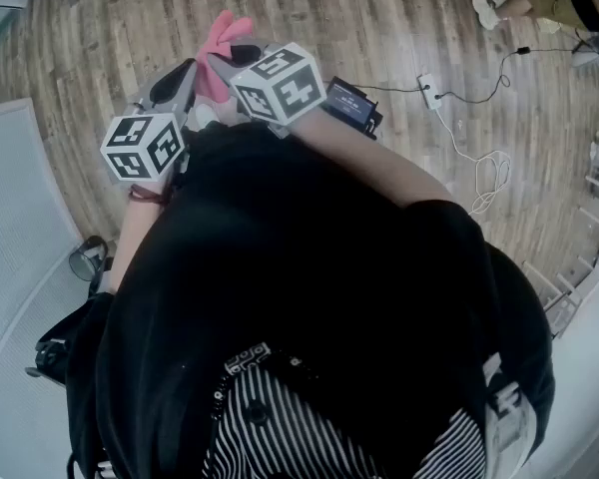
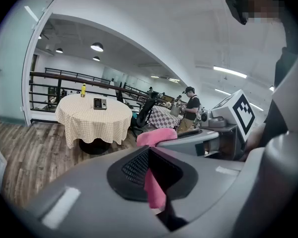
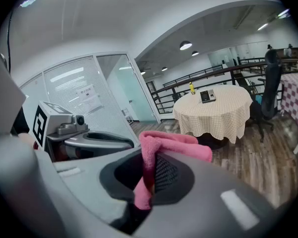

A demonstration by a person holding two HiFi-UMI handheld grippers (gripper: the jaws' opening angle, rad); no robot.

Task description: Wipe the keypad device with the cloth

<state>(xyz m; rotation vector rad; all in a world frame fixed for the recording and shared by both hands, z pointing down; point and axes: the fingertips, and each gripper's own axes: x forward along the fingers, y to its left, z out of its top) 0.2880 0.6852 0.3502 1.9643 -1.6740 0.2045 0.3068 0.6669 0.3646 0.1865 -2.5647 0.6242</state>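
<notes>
Cloth [image 1: 225, 30], pink and soft, is pinched from both sides. The left gripper [image 2: 150, 155] has its jaws pressed together on one fold and the right gripper [image 3: 149, 165] clamps another, the two close together in front of the person's chest. It looks light and limp, so it should drape and bunch rather than hold a shape. A bite on a thick fold, as here, ought to stop it slipping, though a free flap will be wanted for wiping.

The keypad device [image 2: 100, 103] is well apart from both grippers. It lies on a round worktop [image 2: 92, 125] under a checked cover, just beside a yellow bottle [image 2: 83, 89]. Right of the worktop stands an office chair [image 2: 145, 110], and farther right a person [image 2: 191, 107]. Wooden floor [image 1: 399, 28] lies between the grippers and the worktop. The chair stands beside the likely route, and a power strip [image 1: 429, 90] with its cable lies on the boards at the right.
</notes>
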